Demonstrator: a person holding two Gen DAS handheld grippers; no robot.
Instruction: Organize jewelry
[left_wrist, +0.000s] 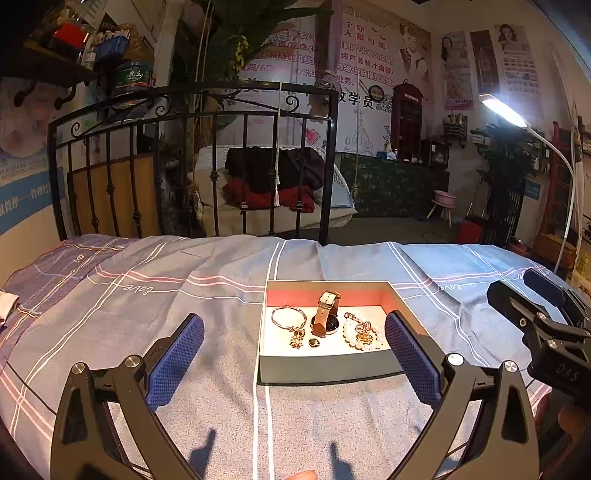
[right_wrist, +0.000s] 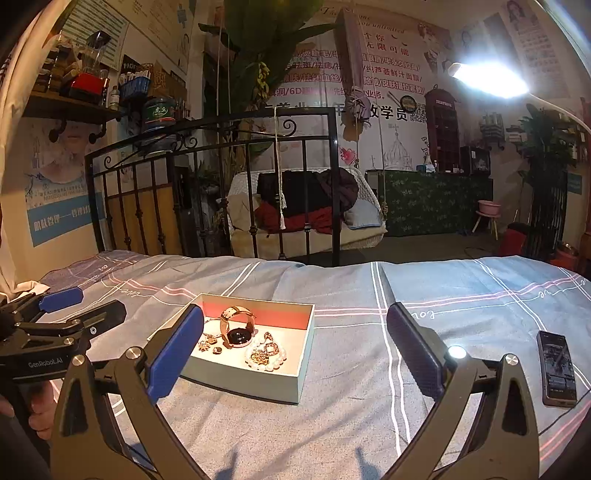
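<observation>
Grey-blue plaid bedsheet (left_wrist: 147, 314), shallow grey cardboard box (left_wrist: 325, 369) at 12, black iron bed rail (left_wrist: 192, 110) behind. Left gripper (left_wrist: 295, 354), right gripper (right_wrist: 295, 354): jaws spread, empty. Black phone (right_wrist: 557, 369) at 3.

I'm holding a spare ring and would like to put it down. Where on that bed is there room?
Bare checked bedsheet lies between the shallow grey box and the black phone, and left of the box. Inside, it is crowded with the tan-strapped watch, white pearl bracelet and thin bangle.
</observation>
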